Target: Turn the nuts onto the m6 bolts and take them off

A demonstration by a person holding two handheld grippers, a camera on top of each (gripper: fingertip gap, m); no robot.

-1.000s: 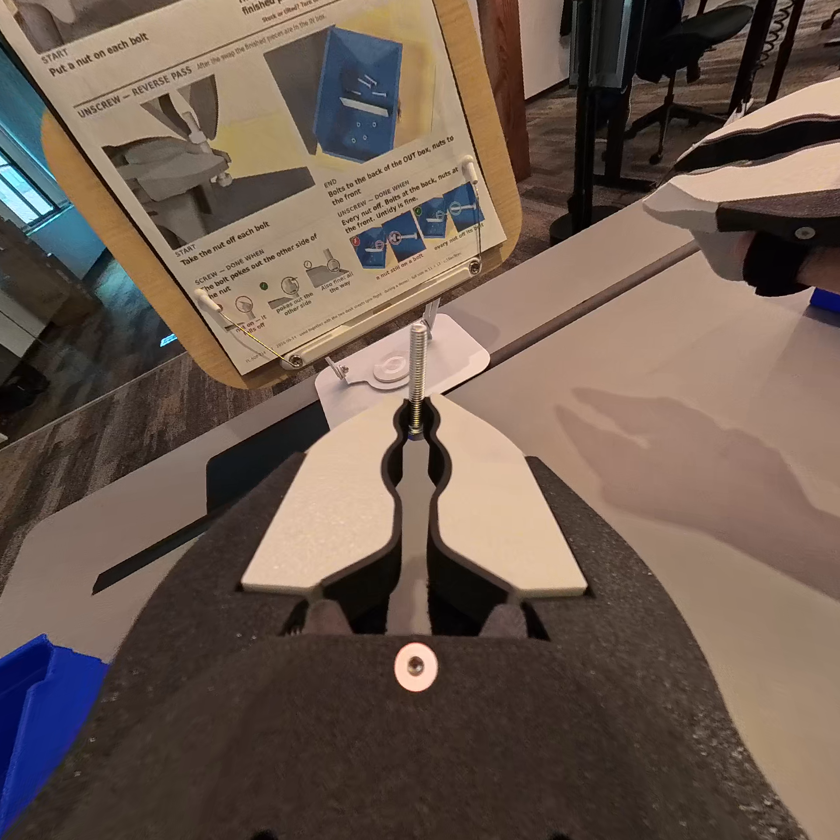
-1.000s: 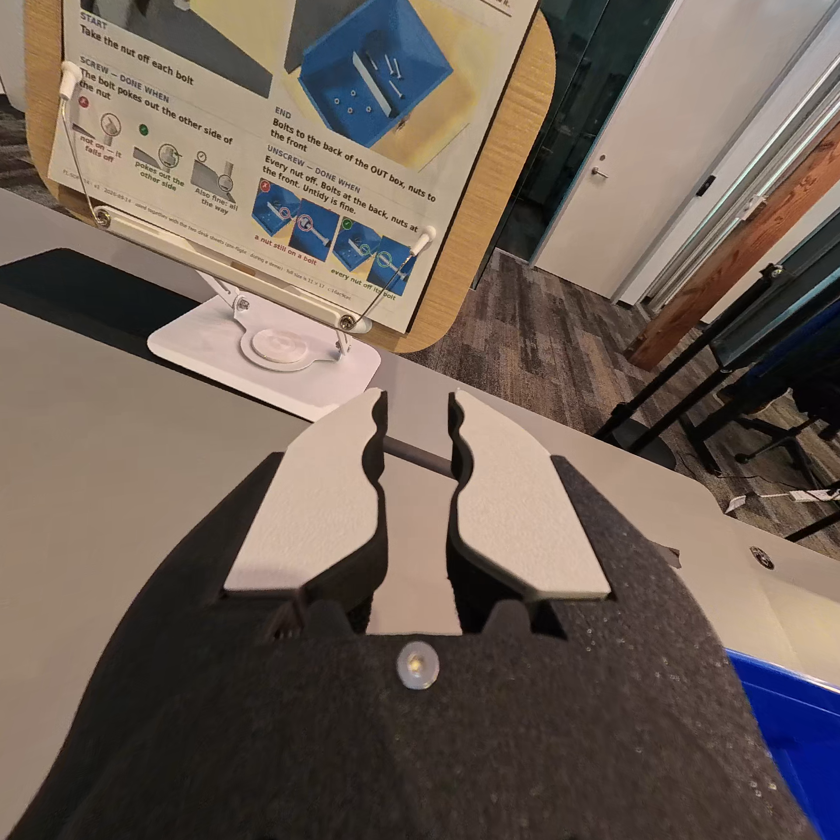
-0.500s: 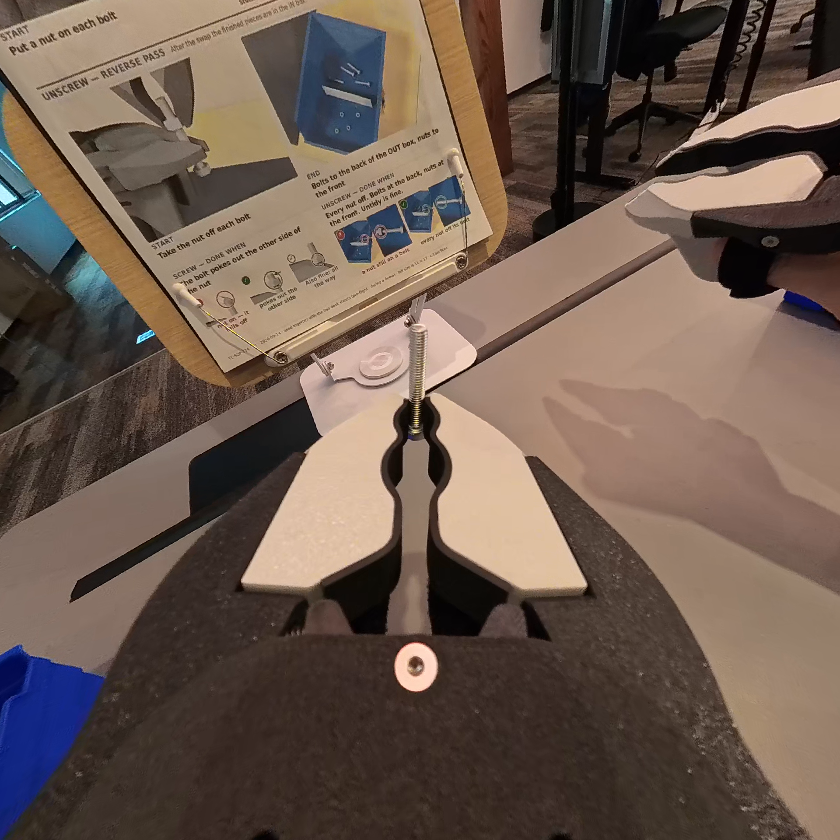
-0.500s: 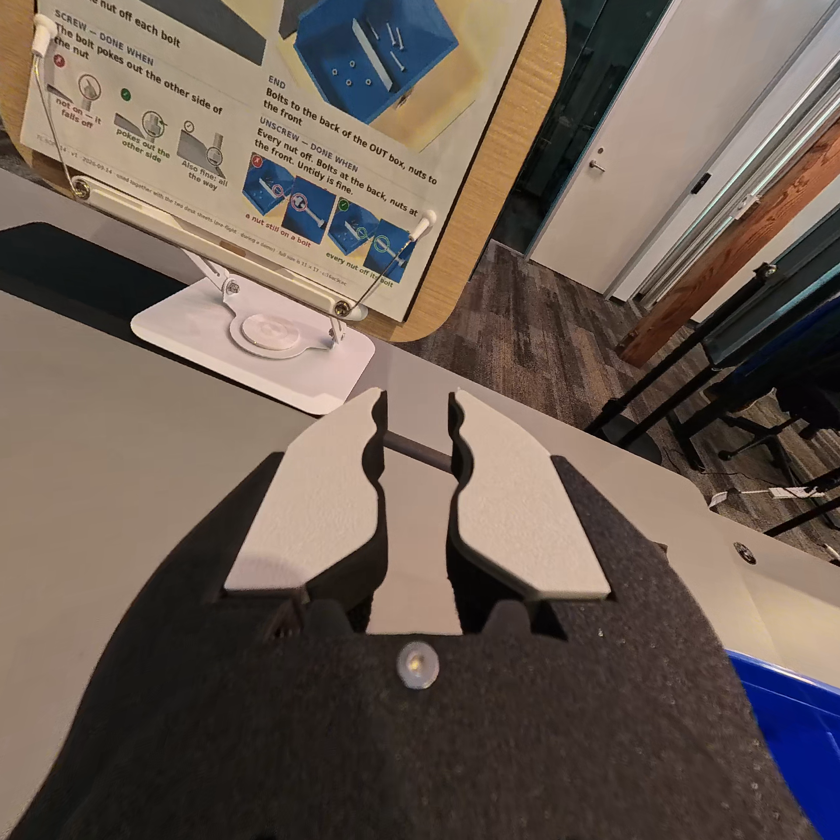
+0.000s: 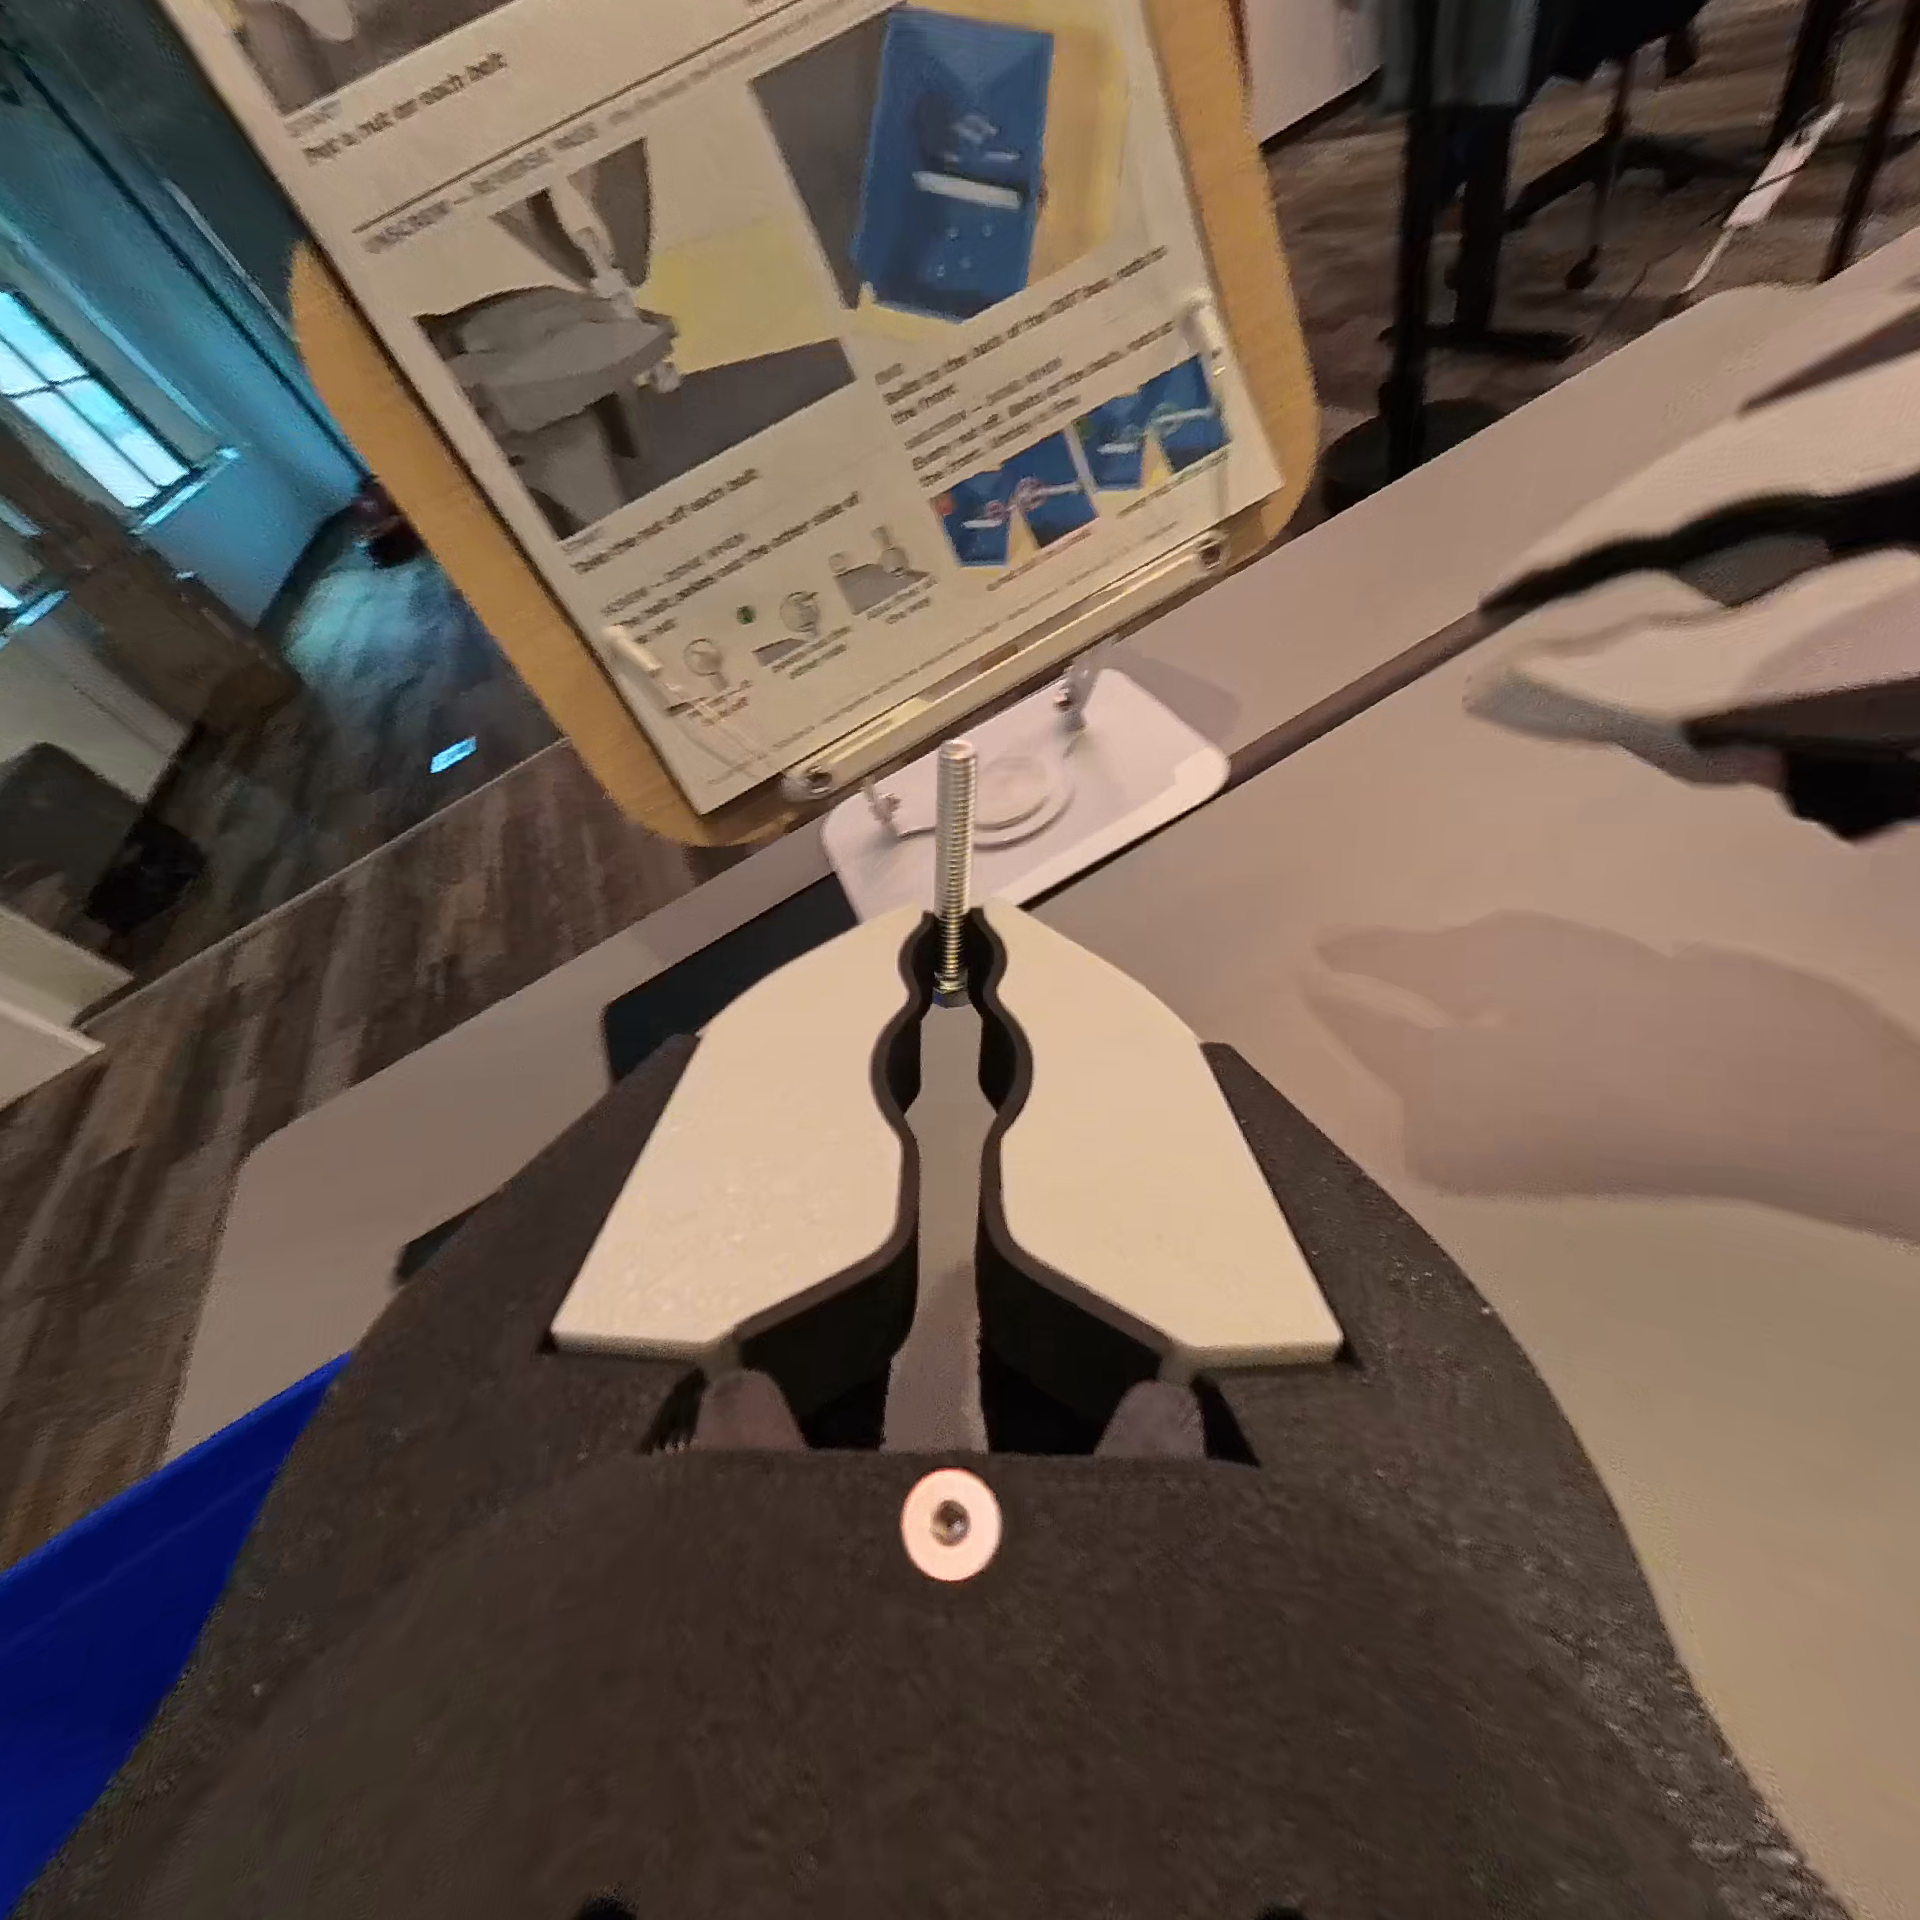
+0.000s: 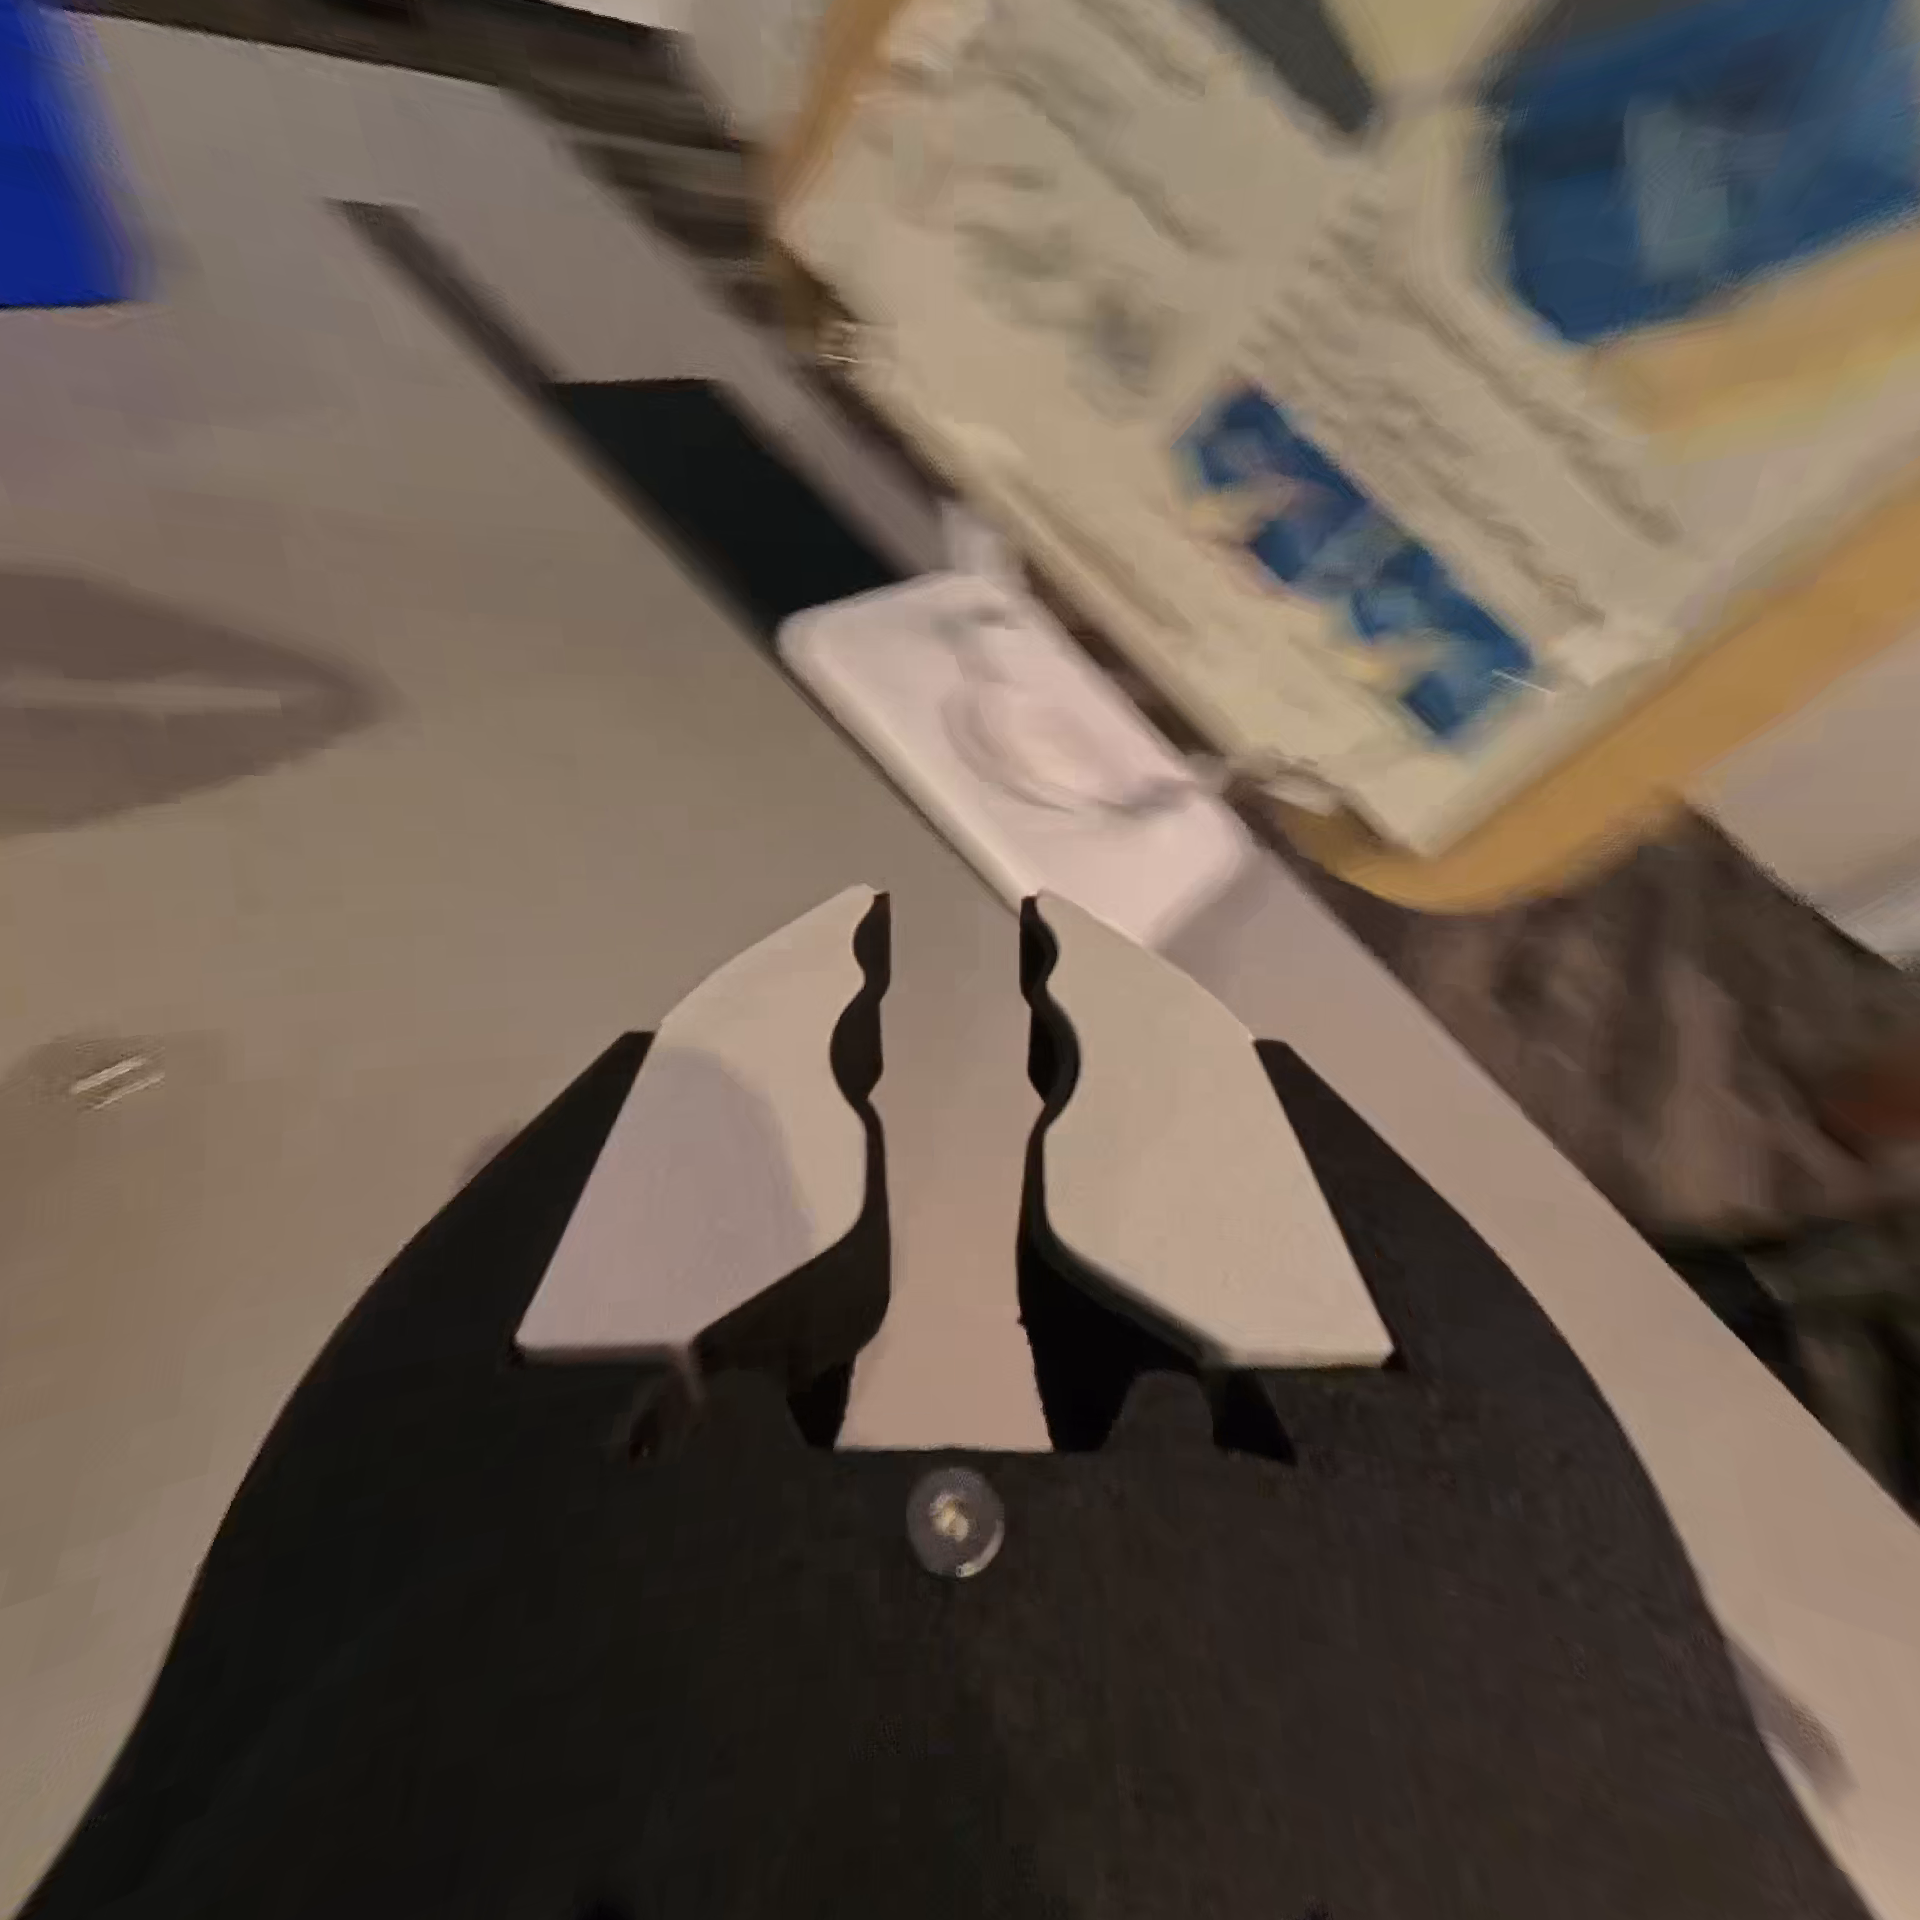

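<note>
My left gripper [image 5: 951,930] is shut on a silver M6 bolt [image 5: 951,831]. The bolt's threaded shaft stands up out of the fingertips and its head is down between the jaws. No nut shows on the shaft. My right gripper [image 6: 954,904] is open and empty above the grey table [image 6: 364,935]; its view is blurred by motion. The right gripper also shows in the left wrist view [image 5: 1725,613] at the right edge, held above the table. A small blurred metal piece [image 6: 114,1075] lies on the table at the left of the right wrist view.
An instruction sheet on a wooden board [image 5: 748,395] stands on a white base [image 5: 1091,790] at the table's far edge. A blue bin [image 5: 125,1558] is at my lower left; a blue bin [image 6: 52,156] shows at the upper left of the right wrist view. There is about 15 cm between the tips of the two grippers.
My right gripper has swung sharply to the left and rolled, so its view is now blurred and tilted. My left gripper has shifted slightly, still holding the bolt.
</note>
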